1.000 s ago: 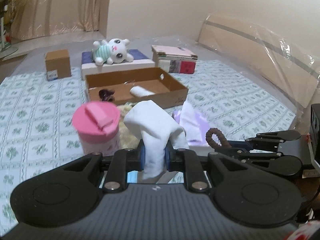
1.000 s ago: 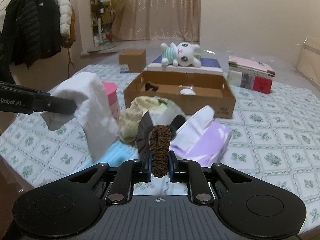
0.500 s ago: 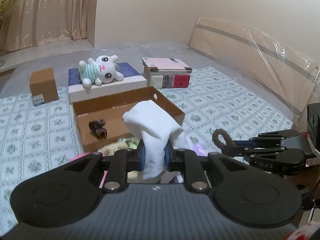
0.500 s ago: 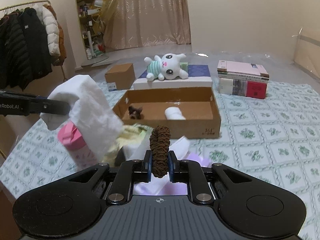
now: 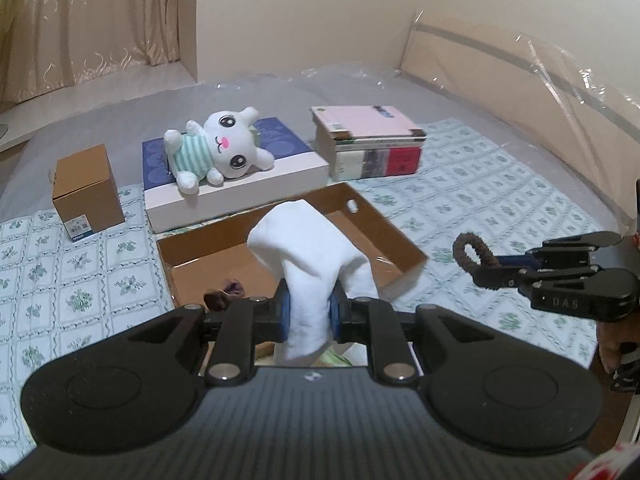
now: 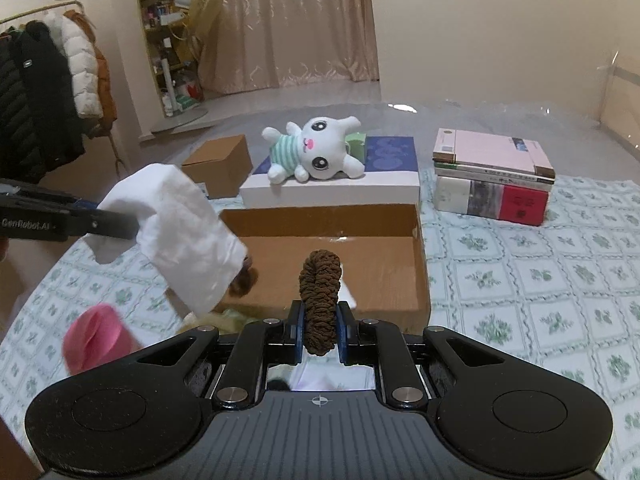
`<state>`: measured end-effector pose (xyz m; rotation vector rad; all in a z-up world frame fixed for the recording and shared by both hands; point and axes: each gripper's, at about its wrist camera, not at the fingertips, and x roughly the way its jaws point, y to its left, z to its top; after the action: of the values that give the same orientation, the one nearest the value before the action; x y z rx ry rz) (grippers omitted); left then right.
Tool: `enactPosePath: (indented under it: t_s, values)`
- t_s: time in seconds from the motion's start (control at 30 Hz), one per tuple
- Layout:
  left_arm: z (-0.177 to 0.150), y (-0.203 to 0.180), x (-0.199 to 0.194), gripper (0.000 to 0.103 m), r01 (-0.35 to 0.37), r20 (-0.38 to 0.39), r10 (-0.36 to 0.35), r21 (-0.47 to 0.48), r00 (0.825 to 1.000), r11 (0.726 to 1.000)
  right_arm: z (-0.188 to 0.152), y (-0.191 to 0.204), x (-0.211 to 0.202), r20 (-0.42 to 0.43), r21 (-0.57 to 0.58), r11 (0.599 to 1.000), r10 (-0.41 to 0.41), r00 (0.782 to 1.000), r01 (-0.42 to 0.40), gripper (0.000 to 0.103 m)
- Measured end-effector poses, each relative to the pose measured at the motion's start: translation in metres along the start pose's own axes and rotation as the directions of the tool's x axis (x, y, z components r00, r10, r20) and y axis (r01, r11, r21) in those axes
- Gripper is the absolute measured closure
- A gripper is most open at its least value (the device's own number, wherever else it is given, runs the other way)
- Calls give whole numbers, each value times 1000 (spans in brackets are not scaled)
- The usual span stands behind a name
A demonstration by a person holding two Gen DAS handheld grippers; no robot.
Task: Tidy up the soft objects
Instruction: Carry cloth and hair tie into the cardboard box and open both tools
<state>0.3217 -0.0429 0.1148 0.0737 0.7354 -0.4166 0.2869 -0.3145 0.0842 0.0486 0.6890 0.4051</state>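
1. Step in hand, as I read it: you're carrying two soft items to the box (image 6: pixel 420 276) at once. Both are airborne; neither is dropped.
2. Left gripper (image 5: pixel 307 316): jaws pinched on the white cloth (image 5: pixel 308 248). The cloth bulges up above the pads, and a tail hangs below them.
3. Right gripper (image 6: pixel 319 334): jaws pinched on the brown scrunchie (image 6: pixel 320 292), which stands upright in the pads with its loop free above.
4. Cloth vs box: in the left view it sits over the box's near half; in the right view it hangs at the near left corner, partly outside the wall.
5. Scrunchie vs box: in the right view it lines up with the near wall, about mid-width. In the left view it looks just off the right wall, so I can't tell whether it's over the floor.
6. Already in the box: a dark hair tie (image 5: pixel 224 296) near the left, and something white behind the scrunchie, mostly hidden.
7. Next move calls for pushing both grippers forward until each load is clearly inside the walls, then lowering and spreading the jaws.
8. Risk: the cloth's tail may snag on the near wall or drape outside.
9. The pink cup (image 6: pixel 98 338) sits near left on the bedspread, apart from the box.
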Motion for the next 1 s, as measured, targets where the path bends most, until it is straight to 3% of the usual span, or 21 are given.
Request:
enactPosePath:
  t_s: [0.5, 0.6, 0.63, 0.67, 1.0]
  values:
    - [22, 34, 110, 86, -45, -143, 48, 20, 989, 999, 43, -47, 120, -129, 83, 996, -6, 992, 16, 87]
    - [23, 32, 128, 79, -55, -162, 62, 50, 985, 997, 43, -54, 136, -148, 103, 994, -8, 989, 23, 87]
    - [23, 31, 133, 69, -58, -168, 67, 58, 983, 997, 42, -57, 141, -154, 110, 994, -8, 988, 26, 87]
    - [24, 31, 136, 64, -63, -167, 72, 59, 983, 996, 42, -58, 144, -157, 113, 993, -10, 988, 28, 87]
    - [22, 35, 133, 64, -64, -151, 72, 61, 986, 996, 37, -69, 160, -177, 137, 990, -12, 984, 37, 87]
